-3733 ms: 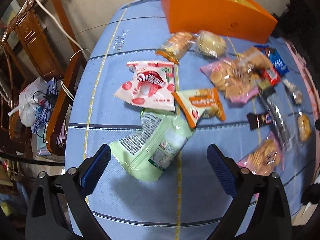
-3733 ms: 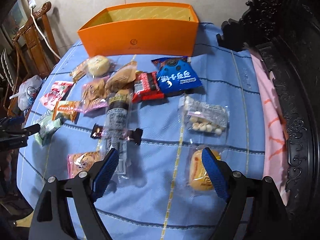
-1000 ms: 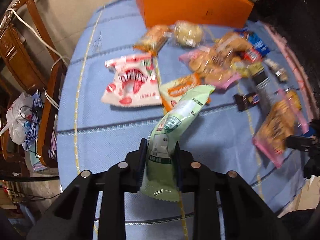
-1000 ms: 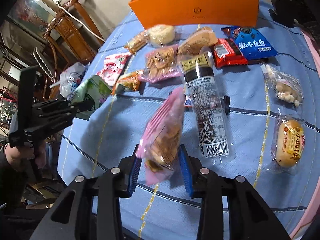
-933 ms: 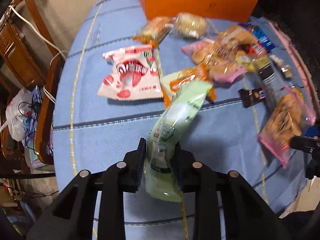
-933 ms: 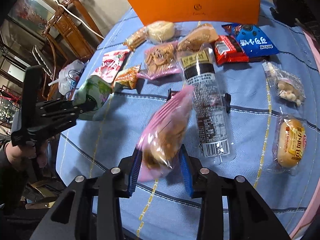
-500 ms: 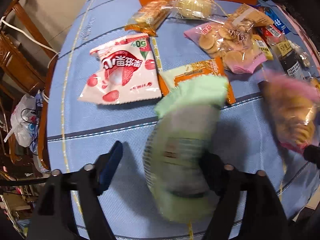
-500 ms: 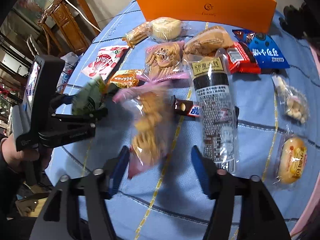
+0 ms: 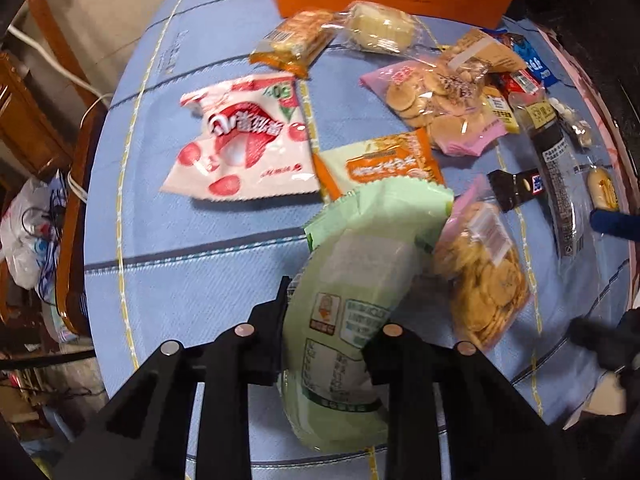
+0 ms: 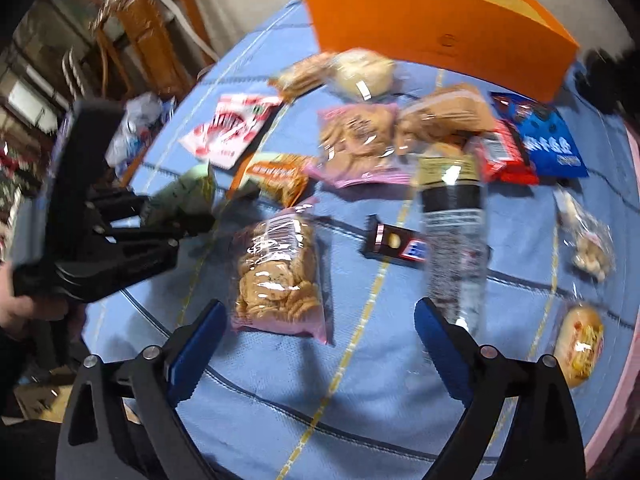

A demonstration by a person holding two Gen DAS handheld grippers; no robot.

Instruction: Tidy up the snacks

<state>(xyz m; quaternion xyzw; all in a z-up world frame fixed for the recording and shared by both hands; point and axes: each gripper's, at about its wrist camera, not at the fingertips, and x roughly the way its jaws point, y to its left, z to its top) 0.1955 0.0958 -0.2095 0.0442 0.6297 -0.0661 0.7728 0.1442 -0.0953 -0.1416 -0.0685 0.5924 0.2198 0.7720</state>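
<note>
Left hand-held gripper [image 9: 324, 344] closing on green snack packet [image 9: 356, 304], pads pinching lower half so top stood free above worktop [image 9: 192, 280]. Right hand-held gripper [image 10: 320, 344] opening, empty; pink cookie bag [image 10: 278, 272] lay flat just ahead. Orange box [image 10: 436, 28] at far edge, likely destination.

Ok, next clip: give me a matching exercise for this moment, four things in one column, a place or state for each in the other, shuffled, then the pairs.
Things:
1. green packet
2. pink cracker bag
3. orange box
4. right gripper

Places or states:
A. standing at the far edge of the table
B. jaws wide, opening, nothing between them
C. clamped in the left gripper
D. lying flat on the blue cloth, let go

Pairs: 1-C, 2-D, 3-A, 4-B
</note>
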